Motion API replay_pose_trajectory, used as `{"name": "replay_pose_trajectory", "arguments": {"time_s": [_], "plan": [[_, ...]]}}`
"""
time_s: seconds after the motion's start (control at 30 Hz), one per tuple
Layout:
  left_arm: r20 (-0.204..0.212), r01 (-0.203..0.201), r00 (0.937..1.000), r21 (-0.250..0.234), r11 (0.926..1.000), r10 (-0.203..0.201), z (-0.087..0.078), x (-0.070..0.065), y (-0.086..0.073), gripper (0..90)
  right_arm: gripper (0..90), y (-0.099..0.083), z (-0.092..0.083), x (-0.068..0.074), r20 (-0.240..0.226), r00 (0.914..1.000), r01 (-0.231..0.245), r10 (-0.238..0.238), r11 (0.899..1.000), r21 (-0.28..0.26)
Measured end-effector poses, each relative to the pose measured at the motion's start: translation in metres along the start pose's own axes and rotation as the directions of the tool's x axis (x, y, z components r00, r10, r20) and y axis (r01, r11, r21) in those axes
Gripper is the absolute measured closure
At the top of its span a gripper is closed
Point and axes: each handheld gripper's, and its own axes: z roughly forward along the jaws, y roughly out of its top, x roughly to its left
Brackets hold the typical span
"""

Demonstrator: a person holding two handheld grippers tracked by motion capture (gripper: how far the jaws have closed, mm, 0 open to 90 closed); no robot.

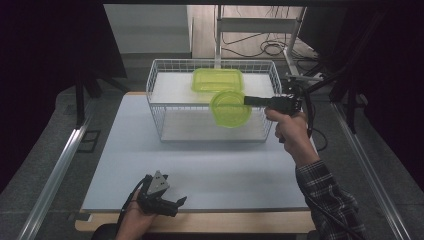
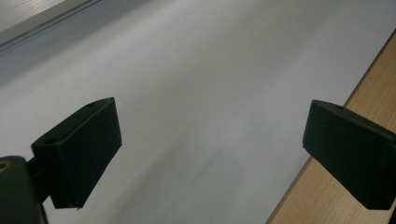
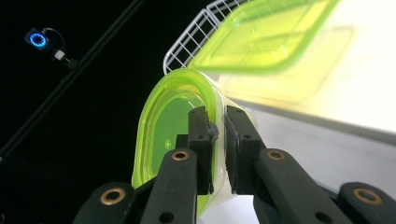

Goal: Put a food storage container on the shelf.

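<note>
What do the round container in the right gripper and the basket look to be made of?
Round container: likely plastic, with a glossy, see-through green lid and a clear tub; light passes through and the rim shines. Basket: apparently white-coated metal wire, thin rods crossing in an open grid. The right gripper pinches the container's rim.

A recording lab: dark curtains (image 1: 45,50) surround a white-topped table (image 1: 200,170), with loose cables (image 1: 260,47) on the far floor.
</note>
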Motion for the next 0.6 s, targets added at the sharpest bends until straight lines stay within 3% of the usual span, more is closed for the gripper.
{"name": "replay_pose_trajectory", "arguments": {"time_s": [0.23,0.6], "plan": [[-0.001,-0.001,1.0,0.003,1.0,0.001,0.0,0.0,0.0,4.3,81.1,0.019,0.003,0.01,-0.004,1.0,0.003,-0.003,0.999,-0.037],[-0.002,-0.003,1.0,0.009,1.0,0.003,-0.001,0.001,0.0,4.5,81.1,0.054,0.017,0.018,0.054,0.9985,0.01,-0.005,0.994,-0.108]]}}
